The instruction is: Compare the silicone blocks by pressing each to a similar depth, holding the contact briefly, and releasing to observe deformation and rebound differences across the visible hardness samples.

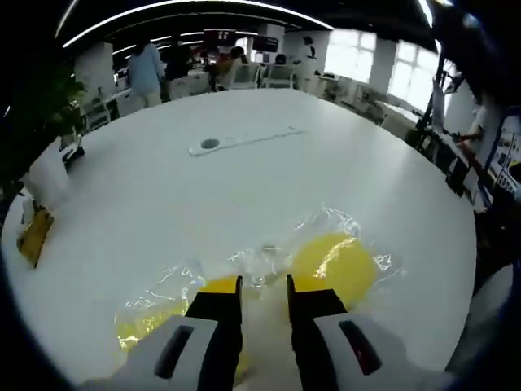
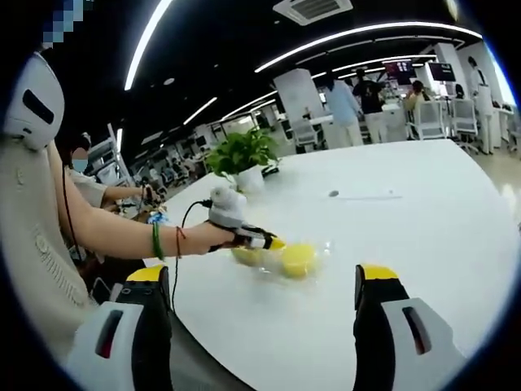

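2 yellow silicone blocks [image 1: 335, 262] are lying in crinkled clear plastic wrap [image 1: 269, 259] on the white table [image 1: 244, 187], near its front edge; the right one is looking rounded and glossy, the left one [image 1: 159, 314] flatter. The left gripper [image 1: 264, 285] is reaching down between them, its jaws standing a narrow gap apart over the wrap. The right gripper [image 2: 264, 281] is hanging well back, jaws spread wide. 1 potted plant [image 2: 242, 156] is standing farther along the table.

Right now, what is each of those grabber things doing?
Left gripper: jaws slightly apart, over the yellow blocks in clear wrap; holding nothing visible.
Right gripper: jaws wide open, empty.
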Tool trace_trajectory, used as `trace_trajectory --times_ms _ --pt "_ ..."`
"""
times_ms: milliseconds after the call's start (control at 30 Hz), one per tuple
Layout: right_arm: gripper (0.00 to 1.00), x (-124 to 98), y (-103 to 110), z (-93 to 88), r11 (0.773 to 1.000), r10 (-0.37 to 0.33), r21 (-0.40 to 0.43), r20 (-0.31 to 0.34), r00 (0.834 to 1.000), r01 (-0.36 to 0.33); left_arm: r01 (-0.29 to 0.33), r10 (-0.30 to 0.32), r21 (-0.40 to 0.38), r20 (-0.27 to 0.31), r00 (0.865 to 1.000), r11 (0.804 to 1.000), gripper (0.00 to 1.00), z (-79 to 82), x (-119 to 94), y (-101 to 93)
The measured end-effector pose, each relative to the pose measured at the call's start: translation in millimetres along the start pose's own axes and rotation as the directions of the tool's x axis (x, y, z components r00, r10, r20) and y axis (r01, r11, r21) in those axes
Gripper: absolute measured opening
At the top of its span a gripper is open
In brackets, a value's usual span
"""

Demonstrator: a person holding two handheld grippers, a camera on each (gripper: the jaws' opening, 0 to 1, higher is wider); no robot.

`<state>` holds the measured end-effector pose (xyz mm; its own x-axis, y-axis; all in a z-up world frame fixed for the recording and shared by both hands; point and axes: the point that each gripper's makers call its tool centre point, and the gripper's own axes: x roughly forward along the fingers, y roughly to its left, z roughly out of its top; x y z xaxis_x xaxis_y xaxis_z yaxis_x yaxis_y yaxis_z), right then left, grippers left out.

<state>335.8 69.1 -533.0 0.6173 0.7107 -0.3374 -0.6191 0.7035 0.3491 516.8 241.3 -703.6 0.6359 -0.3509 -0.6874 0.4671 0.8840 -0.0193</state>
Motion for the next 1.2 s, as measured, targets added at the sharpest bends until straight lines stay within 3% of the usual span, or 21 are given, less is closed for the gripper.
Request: trace_trajectory --times_ms 100,267,533,733,1200 --pt "0.87 -2 4 -2.5 1.0 0.0 0.0 0.002 1.0 0.0 -0.013 0.012 0.071 0.01 1.0 0.997 0.25 2.2 -14 -1.2" --pt "0.85 -6 6 -4.7 1.0 -0.011 0.0 0.025 1.0 0.011 -0.005 0.004 0.095 0.01 1.0 0.995 0.29 -0.3 -43 -6.9" --pt "0.85 -10 27 -12.8 1.0 -0.004 -0.006 0.047 0.999 0.005 0.004 -0.01 0.117 0.051 0.999 0.993 0.38 -11.1 -110 -17.5" --pt "0.85 -14 39 -15.9 1.0 -0.021 -0.016 0.085 0.996 0.022 0.026 -0.034 0.094 0.083 0.996 0.995 0.49 -30.5 -161 -23.8" --pt "0.85 -24 70 -36.8 1.0 0.009 -0.004 0.101 0.995 -0.009 -0.016 0.014 0.016 0.154 0.988 1.0 0.59 -70.2 -254 -14.0"
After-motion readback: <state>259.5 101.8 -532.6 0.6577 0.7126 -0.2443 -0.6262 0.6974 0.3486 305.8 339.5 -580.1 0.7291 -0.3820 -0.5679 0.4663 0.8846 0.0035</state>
